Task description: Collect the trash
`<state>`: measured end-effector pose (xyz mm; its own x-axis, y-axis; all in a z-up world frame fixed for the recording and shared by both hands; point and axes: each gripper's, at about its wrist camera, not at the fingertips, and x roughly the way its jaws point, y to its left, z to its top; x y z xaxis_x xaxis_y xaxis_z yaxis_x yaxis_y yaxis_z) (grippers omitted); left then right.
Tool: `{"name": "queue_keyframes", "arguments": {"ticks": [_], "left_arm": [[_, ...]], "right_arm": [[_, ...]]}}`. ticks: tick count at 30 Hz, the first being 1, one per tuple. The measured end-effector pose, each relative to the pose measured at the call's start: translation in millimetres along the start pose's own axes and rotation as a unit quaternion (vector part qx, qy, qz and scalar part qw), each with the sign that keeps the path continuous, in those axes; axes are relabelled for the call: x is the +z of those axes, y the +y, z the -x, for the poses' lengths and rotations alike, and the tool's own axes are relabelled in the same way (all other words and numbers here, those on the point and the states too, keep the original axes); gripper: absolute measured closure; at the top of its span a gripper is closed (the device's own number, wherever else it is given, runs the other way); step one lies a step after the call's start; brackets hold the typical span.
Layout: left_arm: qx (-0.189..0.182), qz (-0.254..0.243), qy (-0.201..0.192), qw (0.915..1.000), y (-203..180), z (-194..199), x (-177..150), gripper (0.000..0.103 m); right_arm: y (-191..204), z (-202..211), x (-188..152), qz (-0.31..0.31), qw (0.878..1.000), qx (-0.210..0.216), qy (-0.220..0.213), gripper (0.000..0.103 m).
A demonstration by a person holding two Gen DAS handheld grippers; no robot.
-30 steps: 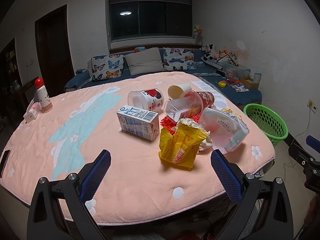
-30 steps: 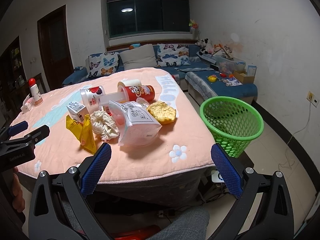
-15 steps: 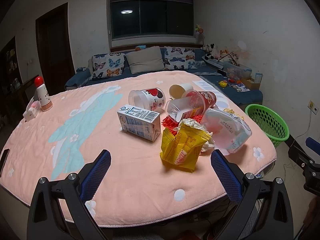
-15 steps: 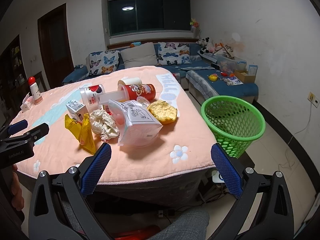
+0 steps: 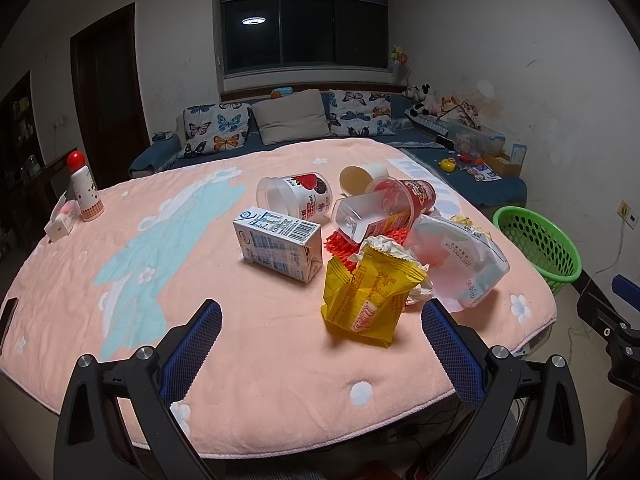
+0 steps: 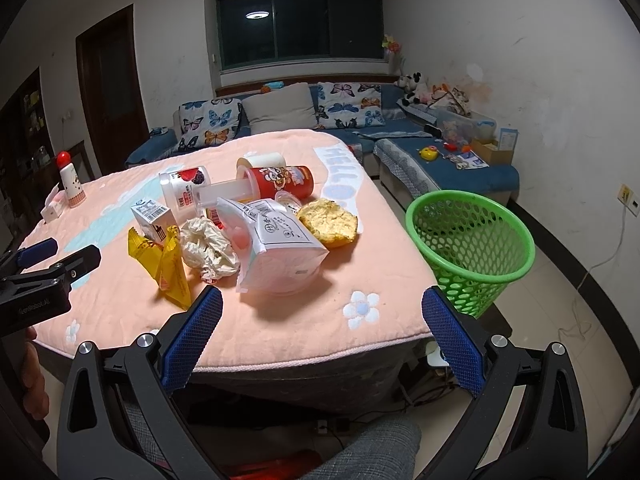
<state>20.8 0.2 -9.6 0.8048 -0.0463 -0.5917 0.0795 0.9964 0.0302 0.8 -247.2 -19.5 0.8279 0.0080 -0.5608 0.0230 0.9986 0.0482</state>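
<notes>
Trash is not yet picked up: your left gripper (image 5: 320,324) and right gripper (image 6: 322,320) both hang wide and empty at the near edge of the bench (image 5: 248,344). Nearest your left gripper stands a crumpled yellow wrapper (image 5: 368,296), with a milk carton (image 5: 278,242), tipped cups (image 5: 384,208) and a white pouch (image 6: 280,248) heaped beyond. Your next move likely calls for closing on one piece and carrying it to the green basket (image 6: 472,240) on the floor beside the bench.

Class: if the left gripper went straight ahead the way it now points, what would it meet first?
Most likely the yellow snack wrapper, standing nearest between the open left gripper fingers; depth is uncertain.
</notes>
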Motion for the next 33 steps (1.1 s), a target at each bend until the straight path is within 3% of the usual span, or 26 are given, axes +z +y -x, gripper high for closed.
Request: {"name": "queue_keyframes", "arguments": {"ticks": [33], "left_arm": [[0.008,0.011,0.018,0.9997,17.8,-31.3,10.2,0.006]], "right_arm": [[7.8,-44.8,14.5,0.023,0.999,0.015,0.024,0.006]]}}
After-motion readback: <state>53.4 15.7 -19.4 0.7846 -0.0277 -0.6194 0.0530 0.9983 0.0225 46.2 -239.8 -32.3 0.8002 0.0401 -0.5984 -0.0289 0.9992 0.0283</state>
